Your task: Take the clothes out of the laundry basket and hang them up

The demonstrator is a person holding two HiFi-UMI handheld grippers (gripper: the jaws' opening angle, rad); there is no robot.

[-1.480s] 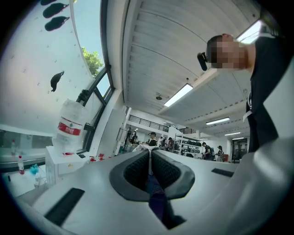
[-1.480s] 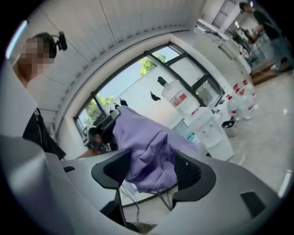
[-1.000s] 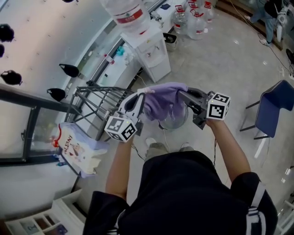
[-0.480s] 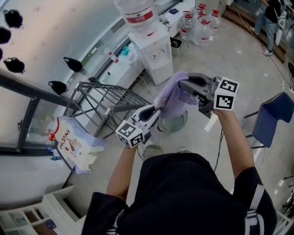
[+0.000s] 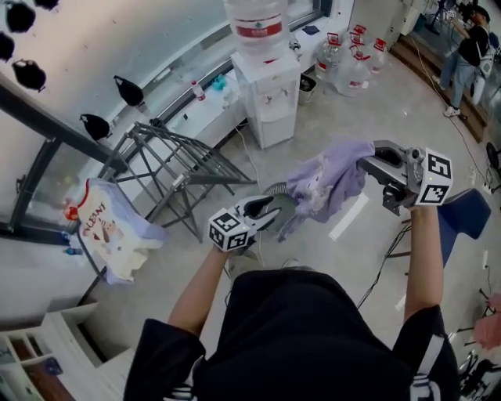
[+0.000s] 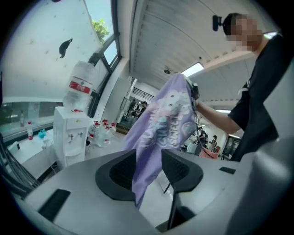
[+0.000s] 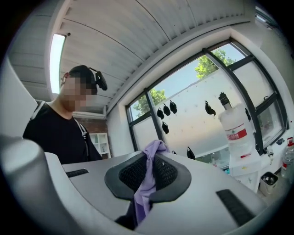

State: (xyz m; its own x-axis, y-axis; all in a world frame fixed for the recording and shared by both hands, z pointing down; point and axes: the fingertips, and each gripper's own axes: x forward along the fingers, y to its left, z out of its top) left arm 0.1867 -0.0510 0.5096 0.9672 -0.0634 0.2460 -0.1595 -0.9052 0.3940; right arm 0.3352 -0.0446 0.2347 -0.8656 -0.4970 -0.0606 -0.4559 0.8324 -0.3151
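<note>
Left gripper (image 5: pixel 267 210) lower, jaws newly apart around soft lilac garment (image 5: pixel 330 182); right gripper (image 5: pixel 369 161) higher, jaws clamped on it.

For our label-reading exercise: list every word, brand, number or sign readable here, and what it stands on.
"ALEANI", an uncertain reading: red lettering on the hanging white cloth.
On the water bottle, the red label: too small to read.
Print on the purple garment: blurred, unreadable.
</note>
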